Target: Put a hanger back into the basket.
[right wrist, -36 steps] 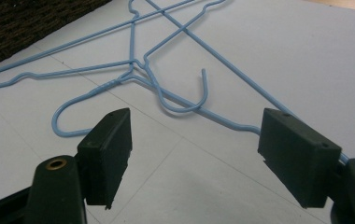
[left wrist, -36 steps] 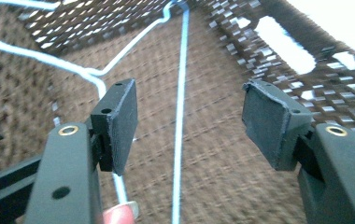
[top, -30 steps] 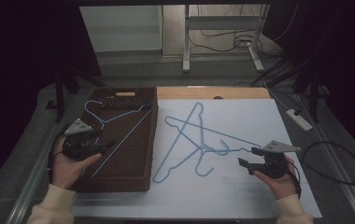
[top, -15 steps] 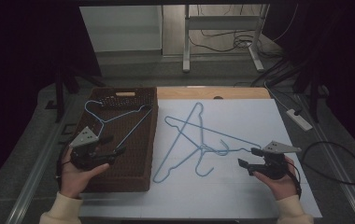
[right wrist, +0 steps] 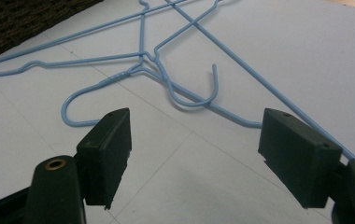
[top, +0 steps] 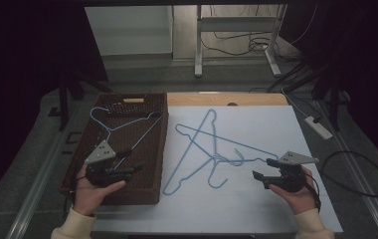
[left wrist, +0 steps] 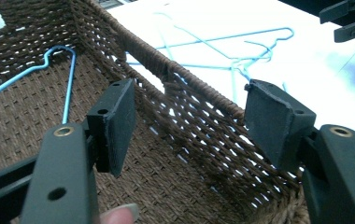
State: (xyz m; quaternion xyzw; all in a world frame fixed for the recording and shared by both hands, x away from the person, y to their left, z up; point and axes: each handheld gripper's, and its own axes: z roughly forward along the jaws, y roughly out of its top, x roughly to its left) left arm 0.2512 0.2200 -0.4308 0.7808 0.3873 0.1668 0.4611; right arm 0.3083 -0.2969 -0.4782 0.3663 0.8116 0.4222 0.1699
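**Blue hangers by two wide claws**

Woven brown basket [top: 147, 191] walls sit right in front of the left gripper [left wrist: 189, 116] — its jaws stand wide apart with nothing between them, and the basket's side wall runs across the gap. Past its left jaw, one blue hanger [left wrist: 49, 70] lies inside the basket (the hook end shows there). In the high view the left gripper [top: 127, 172] hangs over the basket's near part.

The right gripper [top: 261, 172] is wide too, holding nothing. Just ahead of its jaws, two blue hangers [right wrist: 166, 74] lie crossed on the white table [top: 256, 214] — one hook curls near the middle of the gap, not touching either jaw.
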